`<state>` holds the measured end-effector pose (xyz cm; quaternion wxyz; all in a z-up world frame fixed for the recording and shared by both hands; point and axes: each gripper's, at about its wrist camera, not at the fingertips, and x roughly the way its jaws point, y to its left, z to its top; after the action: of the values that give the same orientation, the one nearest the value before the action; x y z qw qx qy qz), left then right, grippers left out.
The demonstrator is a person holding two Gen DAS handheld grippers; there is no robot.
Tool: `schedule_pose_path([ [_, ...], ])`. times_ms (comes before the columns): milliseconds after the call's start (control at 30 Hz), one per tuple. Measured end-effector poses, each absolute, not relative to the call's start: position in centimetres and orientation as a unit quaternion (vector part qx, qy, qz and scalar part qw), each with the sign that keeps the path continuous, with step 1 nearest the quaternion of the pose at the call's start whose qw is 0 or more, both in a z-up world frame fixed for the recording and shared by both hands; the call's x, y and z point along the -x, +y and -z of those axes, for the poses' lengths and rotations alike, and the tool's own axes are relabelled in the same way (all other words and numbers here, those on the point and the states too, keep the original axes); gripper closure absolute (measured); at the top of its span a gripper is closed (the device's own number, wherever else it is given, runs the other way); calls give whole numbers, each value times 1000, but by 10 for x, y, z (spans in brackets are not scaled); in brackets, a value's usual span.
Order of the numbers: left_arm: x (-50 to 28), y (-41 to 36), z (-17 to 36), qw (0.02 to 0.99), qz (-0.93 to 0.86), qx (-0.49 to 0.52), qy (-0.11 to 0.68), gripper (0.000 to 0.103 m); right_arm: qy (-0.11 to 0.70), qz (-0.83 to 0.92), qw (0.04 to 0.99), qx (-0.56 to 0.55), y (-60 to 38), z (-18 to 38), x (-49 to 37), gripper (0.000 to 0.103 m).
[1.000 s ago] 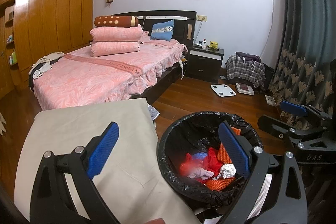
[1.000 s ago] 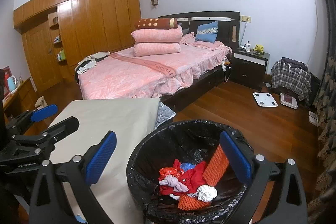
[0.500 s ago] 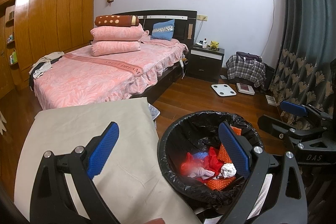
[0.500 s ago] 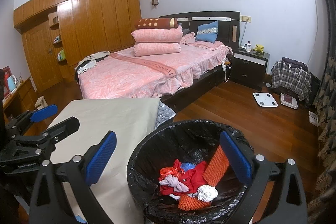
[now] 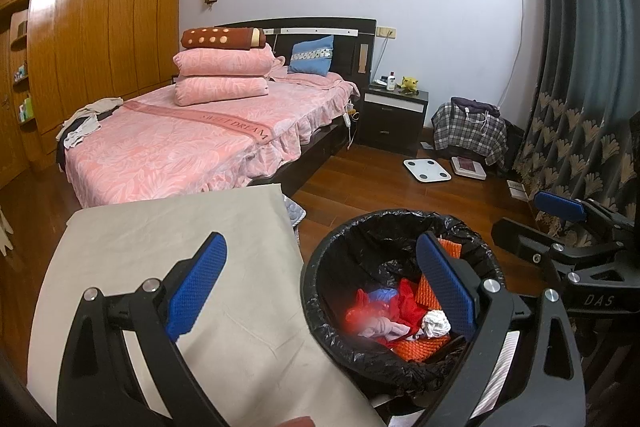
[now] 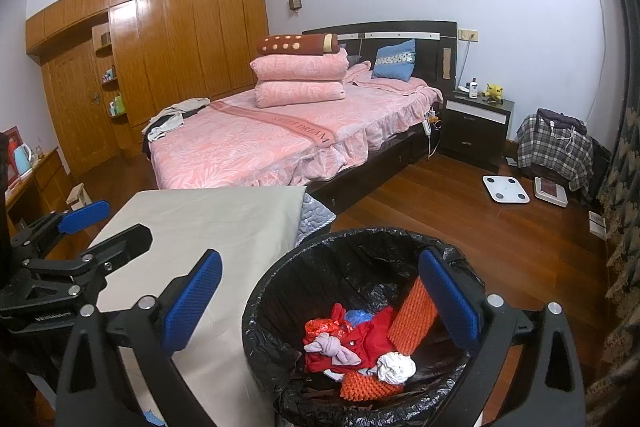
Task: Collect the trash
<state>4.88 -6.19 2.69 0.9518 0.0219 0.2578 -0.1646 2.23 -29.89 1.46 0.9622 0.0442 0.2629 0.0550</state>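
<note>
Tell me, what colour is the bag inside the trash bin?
Black. The bin liner is shiny black plastic, clearest in the right wrist view.

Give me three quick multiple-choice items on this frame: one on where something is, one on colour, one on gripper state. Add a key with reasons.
1. Where does the trash bin stand?
A. on the bed
B. on the floor beside the cloth-covered table
C. on the nightstand

2. What colour is the bin liner?
A. white
B. blue
C. black

3. How is the right gripper?
A. open and empty
B. shut on a red wrapper
C. shut on a crumpled tissue

Key: 1 B, the bin sits next to the table edge. 2 C, glossy black plastic folds over the rim. 3 A, the blue pads stand wide apart with nothing between them.
</note>
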Motion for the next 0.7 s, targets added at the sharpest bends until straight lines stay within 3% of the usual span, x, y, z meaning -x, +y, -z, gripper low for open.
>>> schedule_pose_path([
  [700,-49,-60,-27,952,164,-22,259,10,263,-55,962,-45,-299,-15,-22,6],
])
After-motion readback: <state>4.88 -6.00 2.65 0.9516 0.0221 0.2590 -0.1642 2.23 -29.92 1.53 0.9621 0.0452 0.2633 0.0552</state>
